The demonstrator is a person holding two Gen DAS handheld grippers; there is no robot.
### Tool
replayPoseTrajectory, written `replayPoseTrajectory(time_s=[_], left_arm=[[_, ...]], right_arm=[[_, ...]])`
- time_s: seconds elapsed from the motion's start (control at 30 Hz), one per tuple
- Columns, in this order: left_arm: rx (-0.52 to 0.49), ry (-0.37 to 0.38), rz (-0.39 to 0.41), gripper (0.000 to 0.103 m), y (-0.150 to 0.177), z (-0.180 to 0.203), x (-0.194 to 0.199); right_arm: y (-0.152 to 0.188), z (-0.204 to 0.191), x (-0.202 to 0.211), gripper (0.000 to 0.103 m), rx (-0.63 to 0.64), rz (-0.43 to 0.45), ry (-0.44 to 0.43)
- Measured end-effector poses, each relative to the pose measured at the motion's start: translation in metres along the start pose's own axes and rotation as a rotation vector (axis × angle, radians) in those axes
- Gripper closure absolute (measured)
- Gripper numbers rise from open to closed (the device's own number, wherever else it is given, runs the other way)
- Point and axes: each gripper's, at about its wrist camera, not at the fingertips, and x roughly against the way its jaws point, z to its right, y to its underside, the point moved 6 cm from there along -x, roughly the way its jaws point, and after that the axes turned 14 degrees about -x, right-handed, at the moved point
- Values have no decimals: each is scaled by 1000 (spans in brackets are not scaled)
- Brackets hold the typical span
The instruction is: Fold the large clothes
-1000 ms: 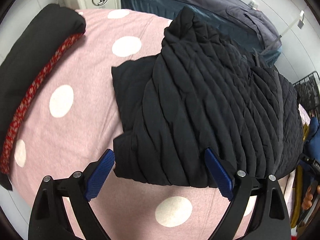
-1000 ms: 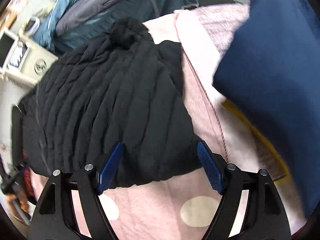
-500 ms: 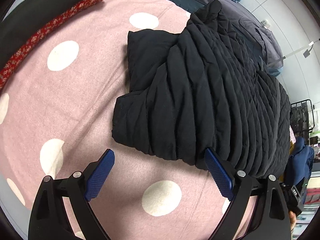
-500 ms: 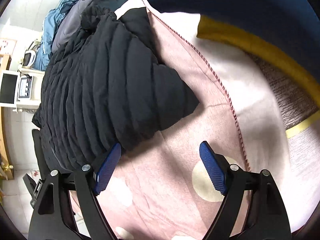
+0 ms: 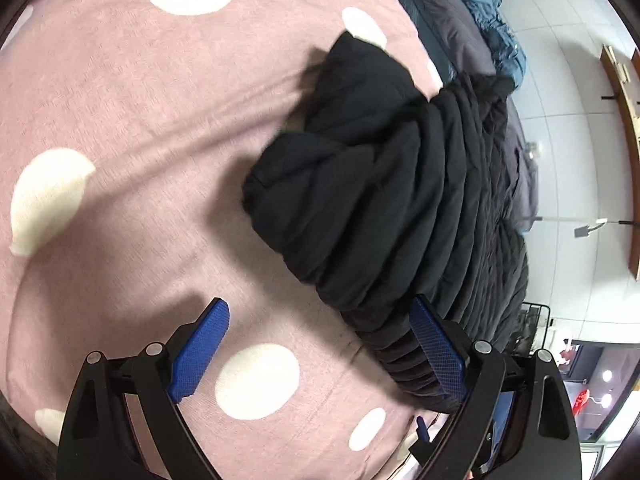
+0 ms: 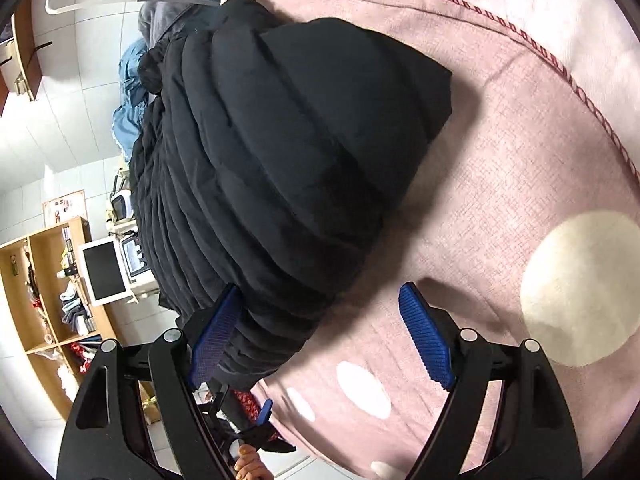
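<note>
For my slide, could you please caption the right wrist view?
Open right gripper at the near edge of a black quilted jacket on a pink polka-dot blanket.

Bare pink blanket (image 5: 120, 128) beside the bulky black jacket (image 5: 384, 184); grey-blue bedding (image 5: 464, 28) behind.

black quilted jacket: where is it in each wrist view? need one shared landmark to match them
Left wrist: black quilted jacket fills centre to right, its near end against the right blue pad of the left tongs.
Right wrist: it fills centre-left, its near end against the left blue pad of the right tongs.
Shared landmark: pink blanket with white dots under the jacket, on the right in the right wrist view.
</note>
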Motion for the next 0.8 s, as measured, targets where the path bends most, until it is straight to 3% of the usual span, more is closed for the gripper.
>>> replayPoseTrajectory(time_s=[0.2,0.5,0.63,0.8], left_arm=[[34,70,44,14,-27,-14,7],[-288,4,-18,14,-95,15,-17],[-312,52,-80,10,-117,32,-38],[-336,11,-124,7,-120,47,-59]], right_arm=[[-15,-1,18,22,-11,48,-13],[-31,-12,40,23,111,105,86],[-35,-17,41,23,129,106,104],[-30,-37,35,23,227,122,173]])
